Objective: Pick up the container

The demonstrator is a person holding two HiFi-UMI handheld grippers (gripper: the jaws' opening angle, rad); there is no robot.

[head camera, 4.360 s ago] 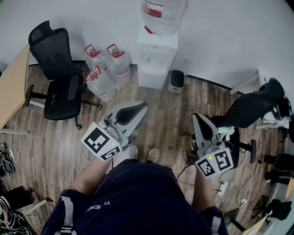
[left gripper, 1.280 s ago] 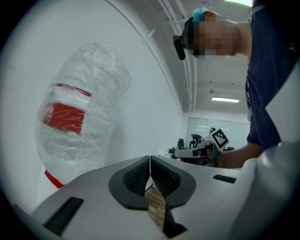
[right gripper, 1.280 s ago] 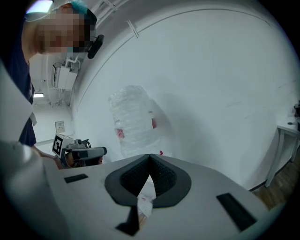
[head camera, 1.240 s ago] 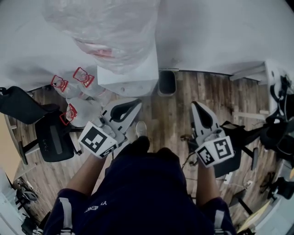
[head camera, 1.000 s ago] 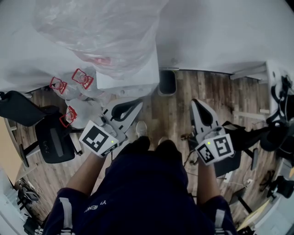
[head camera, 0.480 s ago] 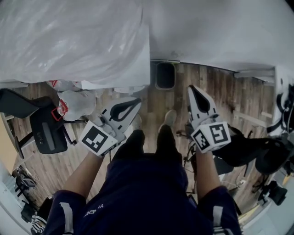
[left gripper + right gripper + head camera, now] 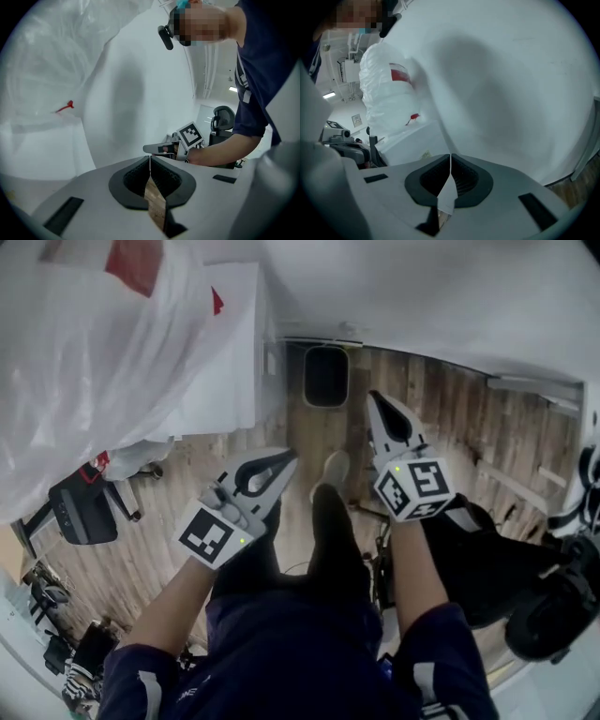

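Note:
The container is a large clear water jug (image 7: 94, 362) with a red label, wrapped in thin plastic, standing on a white dispenser (image 7: 234, 362) at the upper left of the head view. My left gripper (image 7: 286, 460) is shut and empty, below and right of the dispenser. Further right, my right gripper (image 7: 375, 399) is also shut and empty, pointing at the wall. The left gripper view shows shut jaws (image 7: 150, 161) with the wrapped jug (image 7: 56, 70) high on the left. In the right gripper view the jaws (image 7: 450, 159) are shut, and the jug (image 7: 391, 98) is off to the left.
A small dark bin (image 7: 326, 376) stands by the wall beside the dispenser. One black office chair (image 7: 82, 512) is at the left and another (image 7: 497, 559) at the right. The person's legs and shoes (image 7: 330, 470) are on the wooden floor between the grippers.
The head view has closed in on the dispenser, so the wrapped jug now fills the upper left. Both grippers have moved forward with the person and stayed shut and empty.

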